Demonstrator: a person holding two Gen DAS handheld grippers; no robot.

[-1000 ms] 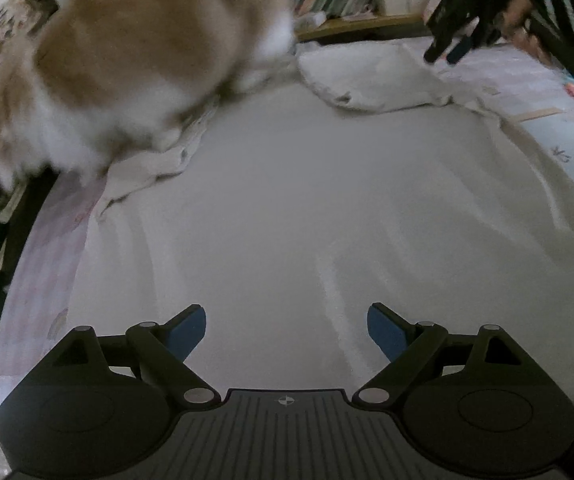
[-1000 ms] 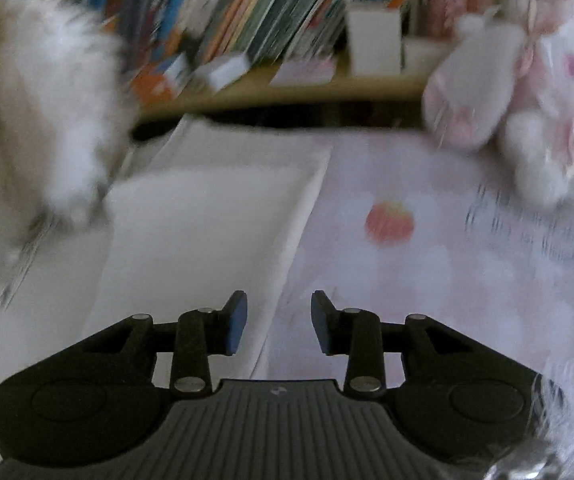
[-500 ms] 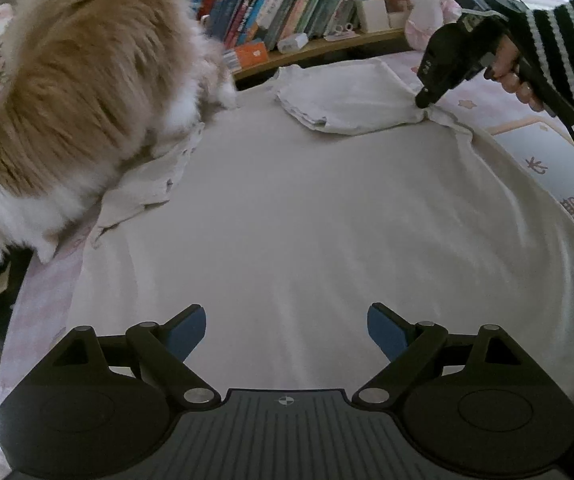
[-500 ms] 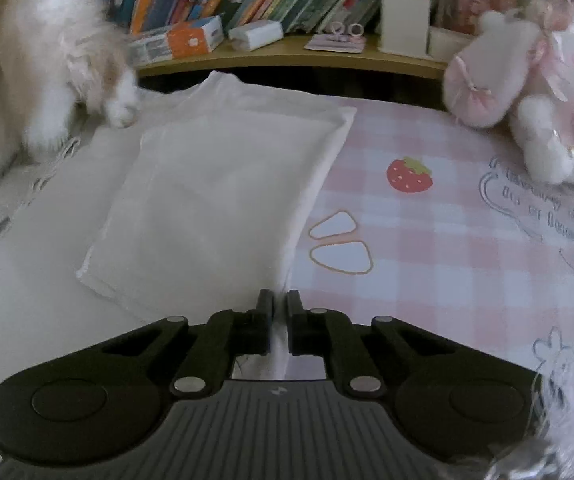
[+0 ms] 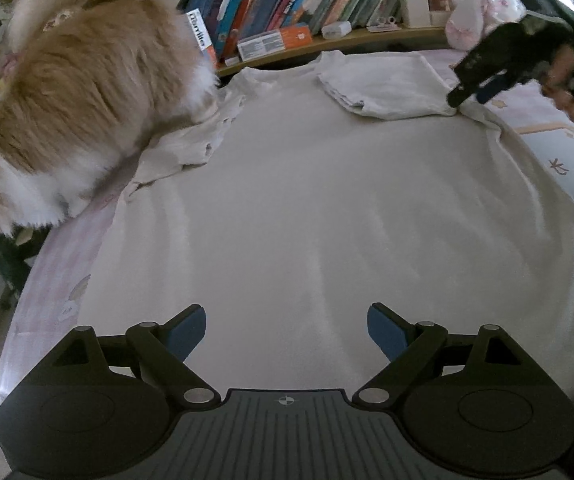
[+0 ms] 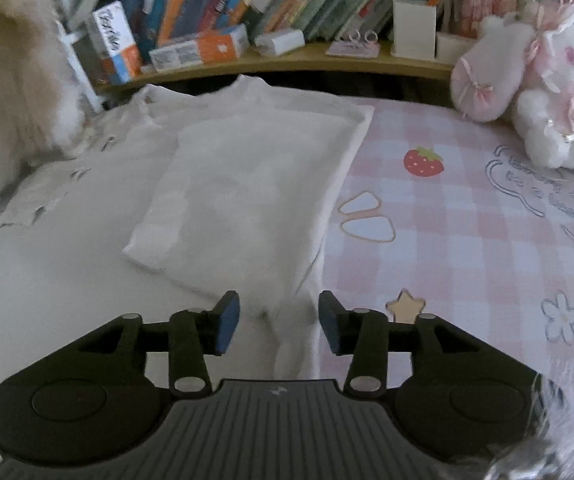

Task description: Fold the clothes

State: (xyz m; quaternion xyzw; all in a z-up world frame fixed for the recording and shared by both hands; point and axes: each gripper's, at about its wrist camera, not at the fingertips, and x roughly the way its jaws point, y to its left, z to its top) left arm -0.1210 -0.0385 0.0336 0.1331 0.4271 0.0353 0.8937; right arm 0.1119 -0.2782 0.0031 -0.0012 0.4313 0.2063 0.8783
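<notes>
Released since half a second ago, the right gripper (image 6: 279,322) gapes over the folded white cotton sleeve (image 6: 247,196) ahead; left gripper (image 5: 287,332) spread above the white shirt (image 5: 307,208)

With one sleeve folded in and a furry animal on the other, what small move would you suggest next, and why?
Probably ease the left gripper toward the far-left sleeve and coax the animal off it. That sleeve lies crumpled under the animal, while the right sleeve already lies folded flat over the shirt. Both grippers, including the right gripper, are open and hold nothing.
</notes>
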